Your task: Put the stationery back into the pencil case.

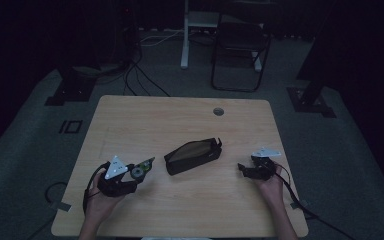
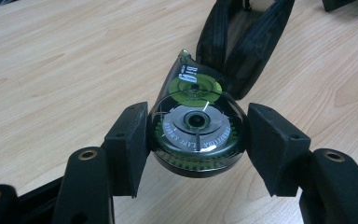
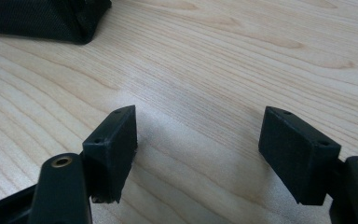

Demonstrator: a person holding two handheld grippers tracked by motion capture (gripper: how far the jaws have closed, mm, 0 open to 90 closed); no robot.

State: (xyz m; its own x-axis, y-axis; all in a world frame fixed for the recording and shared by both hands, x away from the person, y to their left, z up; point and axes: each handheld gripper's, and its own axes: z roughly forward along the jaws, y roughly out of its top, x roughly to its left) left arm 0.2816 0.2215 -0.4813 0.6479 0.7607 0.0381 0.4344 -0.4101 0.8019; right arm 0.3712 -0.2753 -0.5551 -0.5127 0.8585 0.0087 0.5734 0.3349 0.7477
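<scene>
A: Left tool (image 1: 139, 171) is clamped on the correction tape dispenser (image 2: 193, 128), both pads squeezing its round body from the sides, the pointed tip aimed straight at the open pencil case (image 1: 193, 156).

B: And that case sits mid-tabletop (image 1: 180, 120), mouth unzipped and gaping toward the dispenser. You can see its dark lining right behind the tip in the left gripper view.

A: Right tool (image 1: 242, 168)? Released, nothing between the pads, just bare wood grain underneath, resting off to the case's other end.

B: So here's how I'd play it. The dispenser looks lifted slightly off the wood, just short of the mouth. Go in nose first, low and level, so the tip slides between the two fabric lips rather than catching one.

A: The fabric's soft, so it could fold or skid away under a push.

B: Exactly why that idle right tool should pinch the far end or hold a lip open. Steady it first, then feed.

A: And don't let go early. That smooth plastic shell could roll back out.
</scene>
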